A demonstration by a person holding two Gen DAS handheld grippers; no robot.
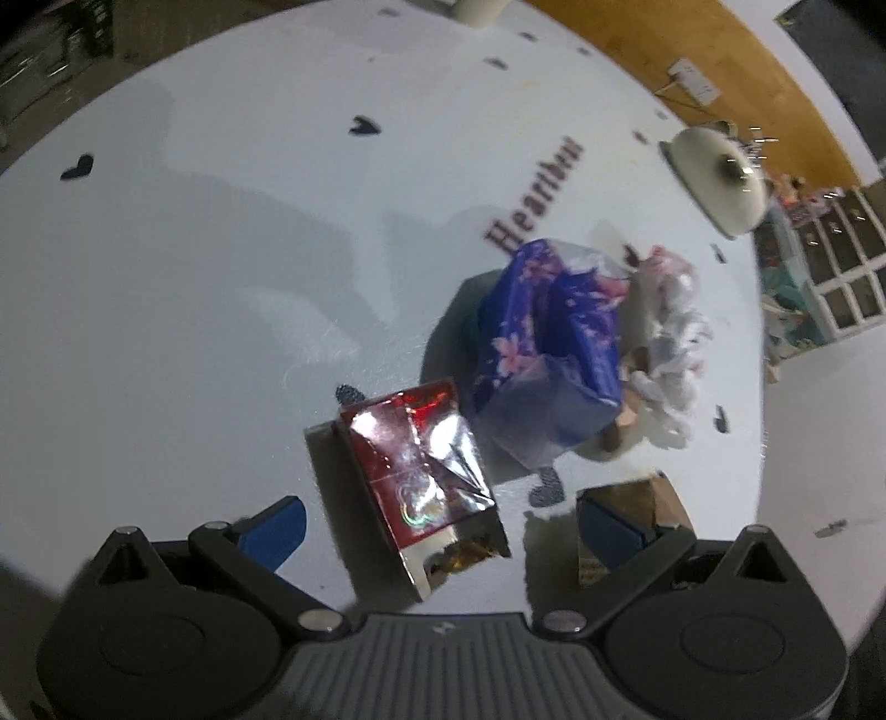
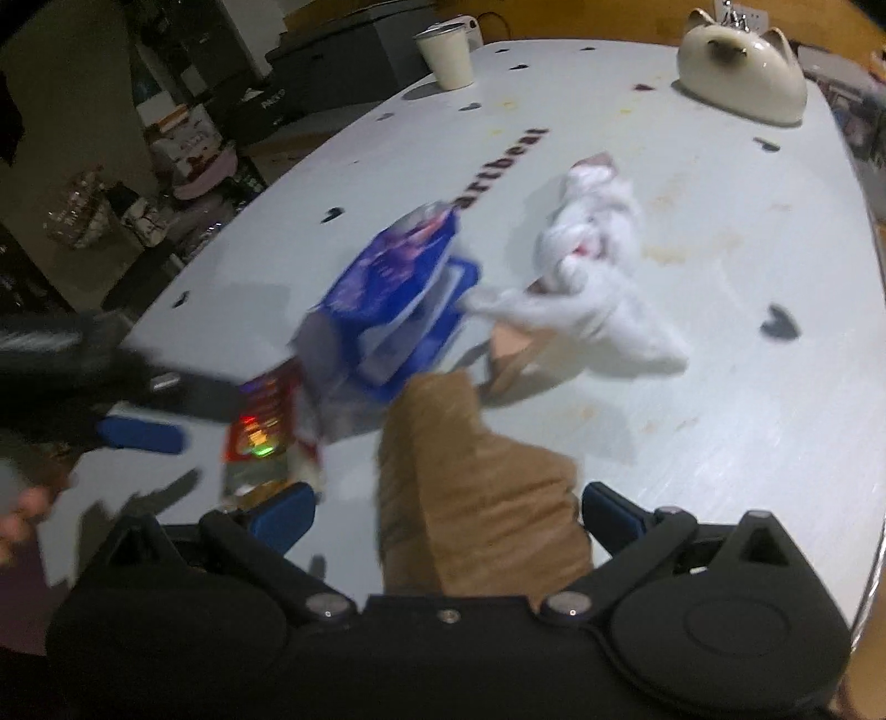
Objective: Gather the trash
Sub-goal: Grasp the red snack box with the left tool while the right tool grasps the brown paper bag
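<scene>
A pile of trash lies on the white table [image 1: 194,277]. A shiny red box [image 1: 421,465] lies between the wide-open fingers of my left gripper [image 1: 443,526], not gripped. Behind it is a blue flowered wrapper [image 1: 548,354] and crumpled white tissue [image 1: 675,343]. In the right wrist view a brown paper piece [image 2: 476,487] lies between the open fingers of my right gripper [image 2: 443,515]. The blue wrapper [image 2: 398,299], the tissue [image 2: 592,260] and the red box [image 2: 266,426] lie beyond it. The left gripper's blue finger [image 2: 138,435] shows at the left.
A cream cat-shaped dish [image 2: 742,66] and a paper cup [image 2: 448,52] stand at the far end of the table [image 2: 720,387]. The dish also shows in the left wrist view [image 1: 720,177]. Shelves and clutter lie off the left edge.
</scene>
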